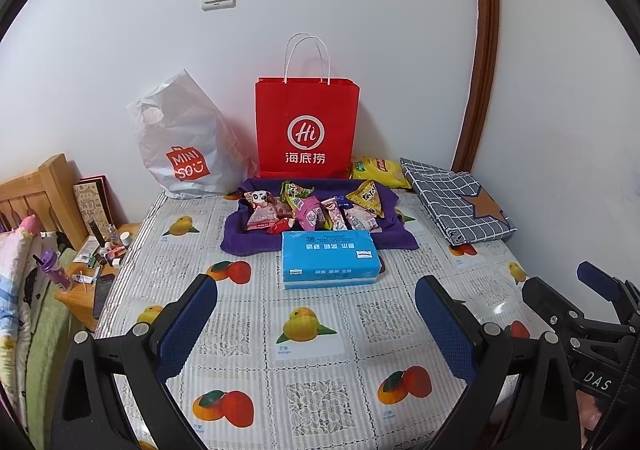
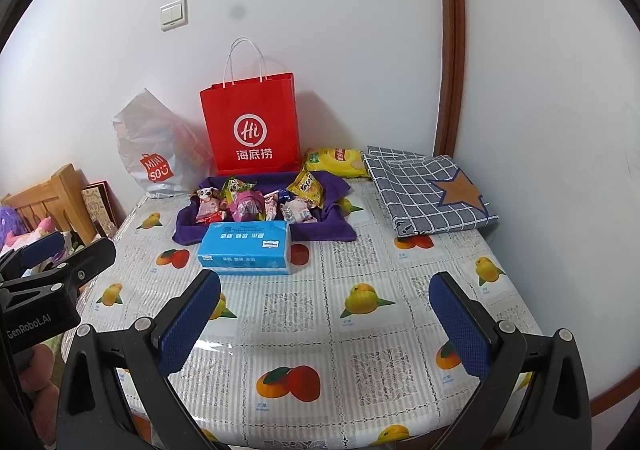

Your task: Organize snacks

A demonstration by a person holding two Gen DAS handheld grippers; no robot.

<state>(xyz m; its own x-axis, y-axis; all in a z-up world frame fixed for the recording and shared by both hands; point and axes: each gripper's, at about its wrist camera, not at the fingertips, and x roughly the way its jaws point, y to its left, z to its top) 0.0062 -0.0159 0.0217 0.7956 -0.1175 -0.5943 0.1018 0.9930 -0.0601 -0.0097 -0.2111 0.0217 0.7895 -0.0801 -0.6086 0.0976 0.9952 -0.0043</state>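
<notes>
Red paper carrier bag (image 1: 307, 127): white circle logo "Hi", with "海底捞" beneath.
Grey-white plastic shopping bag (image 1: 184, 141): orange bag-shaped logo "MINI SO".
Black frame of the right gripper (image 1: 600, 334): white letters "DAS".
Black frame of the left gripper (image 2: 40, 278): white lettering "GenRobot.AI".
Blue soft tissue pack (image 1: 330, 258): white print, upside down, too small to read.

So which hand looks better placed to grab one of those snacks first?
Probably the left gripper: the snacks sit almost straight ahead of it. From the right gripper they lie off to the left. Both are open and held back.
</notes>
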